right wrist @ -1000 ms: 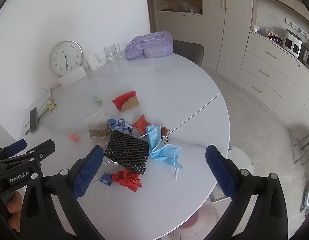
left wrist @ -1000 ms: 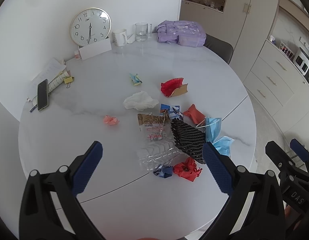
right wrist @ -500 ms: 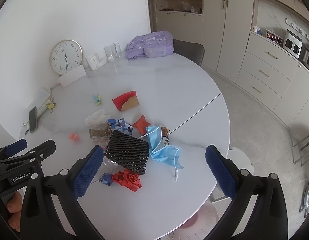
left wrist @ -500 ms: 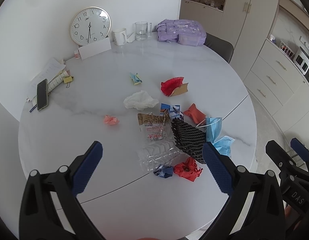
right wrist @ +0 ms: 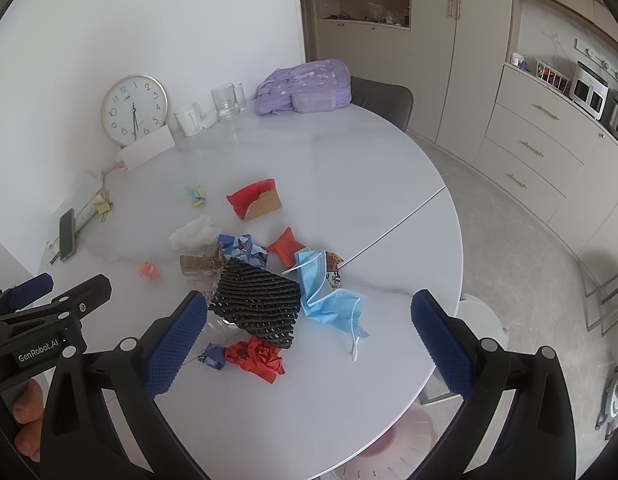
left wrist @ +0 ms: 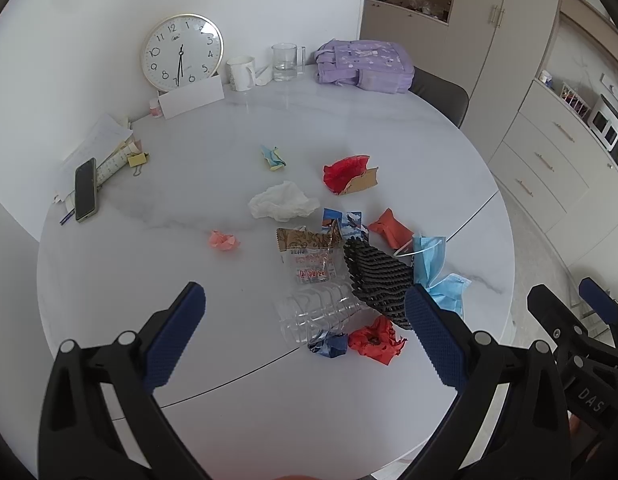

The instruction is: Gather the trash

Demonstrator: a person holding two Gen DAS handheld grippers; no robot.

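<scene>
White marble tabletop [left wrist: 349, 128], round, and the trash is heaped toward its near right edge. Nothing has shifted over the last second: every scrap sits exactly where it lay, and both tools hang in the same spots above the near edge. So the collecting has not begun; this looks like the pause before a first pick.

The left gripper [left wrist: 305, 336] is spread wide with nothing between its blue pads, hovering over the crushed clear plastic bottle [left wrist: 313, 312]. The right gripper [right wrist: 309, 340] is equally wide apart and empty, framing the black foam net sleeve [right wrist: 257, 304] and the blue face mask [right wrist: 329, 296] just beside it.

Closest to the near edge lie a crumpled red wrapper [right wrist: 257, 360] and a small dark blue wrapper [right wrist: 213, 356], touching each other. Further in: a brown snack packet [left wrist: 305, 238], a white tissue wad [left wrist: 281, 202], a pink paper ball [left wrist: 223, 240], and a red-and-cardboard scrap [left wrist: 349, 174] nearer the centre.

Along the far edge stand a wall clock [left wrist: 182, 52], a white mug [left wrist: 241, 73], a glass mug [left wrist: 286, 62] and a purple backpack [left wrist: 363, 66]; a phone [left wrist: 86, 189] rests at the left edge. Those look like keepers, not trash.

Below the near right edge a pale pink bin [right wrist: 393, 448] shows partly, likely the drop point.
</scene>
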